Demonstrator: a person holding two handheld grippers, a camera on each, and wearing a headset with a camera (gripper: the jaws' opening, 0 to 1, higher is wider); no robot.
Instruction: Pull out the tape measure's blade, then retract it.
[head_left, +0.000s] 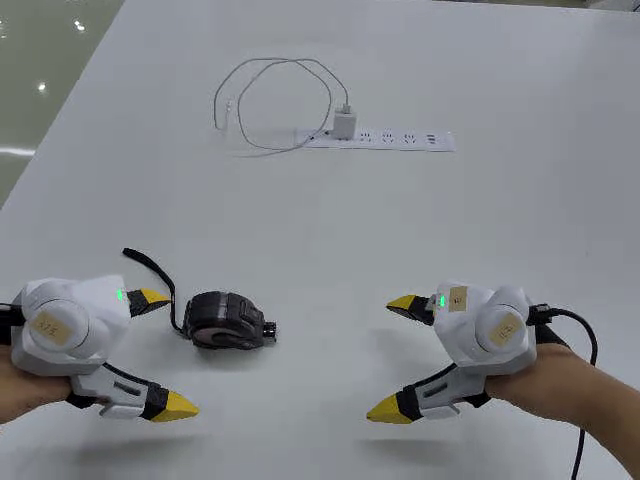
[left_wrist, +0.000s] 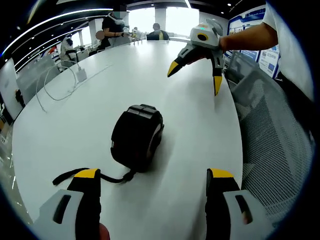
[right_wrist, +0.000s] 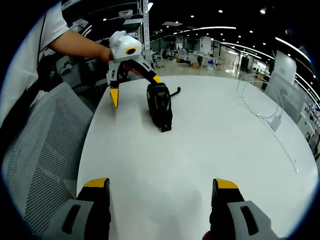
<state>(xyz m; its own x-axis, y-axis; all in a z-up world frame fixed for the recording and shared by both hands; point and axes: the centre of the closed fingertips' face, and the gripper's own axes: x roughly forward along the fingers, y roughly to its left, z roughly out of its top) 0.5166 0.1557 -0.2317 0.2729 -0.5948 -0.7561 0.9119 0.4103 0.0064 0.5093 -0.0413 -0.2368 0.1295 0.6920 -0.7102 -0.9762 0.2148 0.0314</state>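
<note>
head view first: a black, round-cased tape measure (head_left: 225, 320) lies on its side on the white table (head_left: 400, 220), down at the near left. the left gripper (head_left: 172, 352), white with yellow tips, sits just beside it, jaws spread wide and holding nothing. the tape's black wrist strap (head_left: 150, 266) runs back behind that gripper's upper jaw, so its end is hidden. the right gripper (head_left: 390, 356) is well apart on the other side, jaws also wide and empty, with its black cable cut off at the frame's edge. both hands are cropped at the bottom corners. far back lies a white power strip (head_left: 400, 139) with a white charger (head_left: 344, 124) and a looped cable.

on to the left gripper view: the tape measure is dead ahead, between and just beyond the two yellow tips, not touching either. here the strap's loop shows in full, lying by the left-hand jaw. a grey mesh chair (left_wrist: 260, 115) comes in at the side, and blurred people at the far end of the room.

right gripper view: the tape is far across the table, close beside the other gripper's open jaws. its front end faces this camera, too small to tell the blade hook.
</note>
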